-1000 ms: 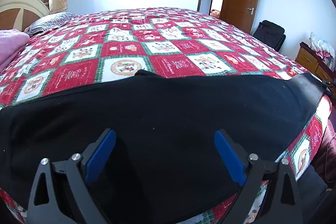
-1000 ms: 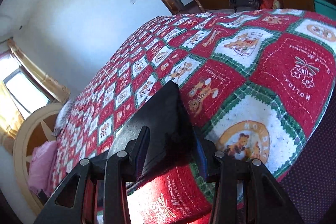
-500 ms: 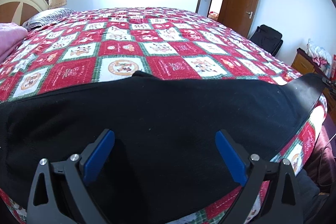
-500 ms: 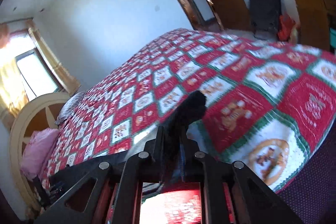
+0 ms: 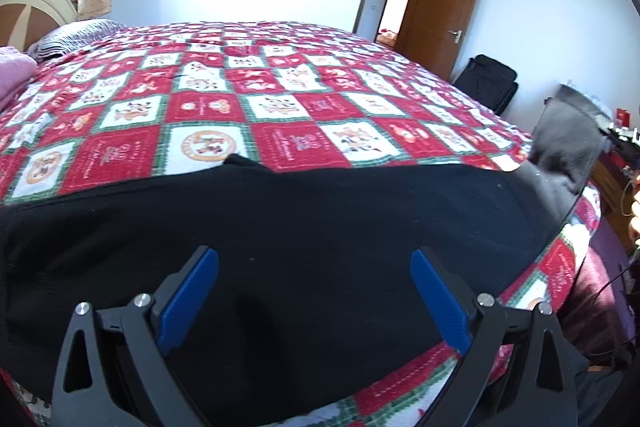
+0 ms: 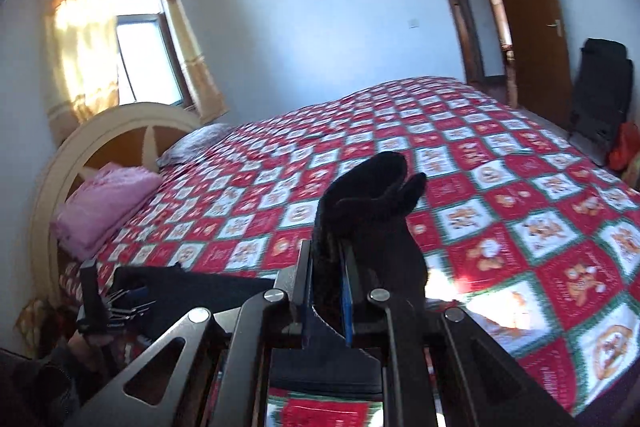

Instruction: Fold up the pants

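Beneath the left tongs, which stand spread wide with their blue pads touching nothing, the black knit fabric pants lie flat along the near edge of the bed with its red, white and green patchwork quilt; the cloth stretches out to both sides of the tongs, and off to their right its far end lifts off the quilt as a grey-lit flap. These tongs hover just above the middle of the garment, probably waiting to pin or take the fold line. Ahead of them, well apart, are a brown wooden door and a black bag by the wall. Between the right tongs, pressed together, a bunched end of the same black pants is pinched and sticks up in front of them, clear of the quilt, likely so that this end can be carried over the rest. To the left of these tongs, low down, the other tongs sit over the dark cloth; farther left a folded pink blanket rests against the cream rounded headboard.
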The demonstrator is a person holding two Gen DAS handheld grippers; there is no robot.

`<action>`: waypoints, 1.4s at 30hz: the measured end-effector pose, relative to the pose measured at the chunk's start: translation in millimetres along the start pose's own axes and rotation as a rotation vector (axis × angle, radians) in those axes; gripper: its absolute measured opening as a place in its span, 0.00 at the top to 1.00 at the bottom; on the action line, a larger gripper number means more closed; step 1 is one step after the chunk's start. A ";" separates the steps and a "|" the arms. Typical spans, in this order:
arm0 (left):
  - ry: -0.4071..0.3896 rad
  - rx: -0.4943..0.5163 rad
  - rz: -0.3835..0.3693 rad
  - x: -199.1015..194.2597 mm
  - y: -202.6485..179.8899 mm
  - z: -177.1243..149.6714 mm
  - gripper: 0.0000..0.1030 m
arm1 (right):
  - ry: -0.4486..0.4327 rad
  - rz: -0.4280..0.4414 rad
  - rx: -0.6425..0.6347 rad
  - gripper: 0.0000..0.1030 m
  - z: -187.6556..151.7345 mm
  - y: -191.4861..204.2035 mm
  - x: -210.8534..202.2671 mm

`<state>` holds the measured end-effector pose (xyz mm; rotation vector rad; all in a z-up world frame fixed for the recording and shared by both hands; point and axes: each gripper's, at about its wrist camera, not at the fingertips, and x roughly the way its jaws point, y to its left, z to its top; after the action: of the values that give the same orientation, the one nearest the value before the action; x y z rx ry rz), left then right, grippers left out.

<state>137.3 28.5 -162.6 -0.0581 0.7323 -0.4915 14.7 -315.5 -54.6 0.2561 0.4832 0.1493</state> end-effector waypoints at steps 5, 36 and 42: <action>0.006 0.009 -0.021 0.5 -6.4 -0.3 0.04 | 0.126 0.071 -0.049 0.89 -28.9 37.3 55.0; 0.268 0.123 -0.322 100.6 -165.0 37.5 0.53 | 0.127 0.046 0.142 0.53 -66.7 -37.9 72.2; 0.274 0.056 -0.312 102.9 -158.4 36.5 0.86 | 0.107 0.048 0.153 0.51 -68.0 -35.5 73.8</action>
<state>161.6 -162.2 -165.1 -0.0531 0.9835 -0.8287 49.8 -320.5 -155.0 0.4116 0.5959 0.1740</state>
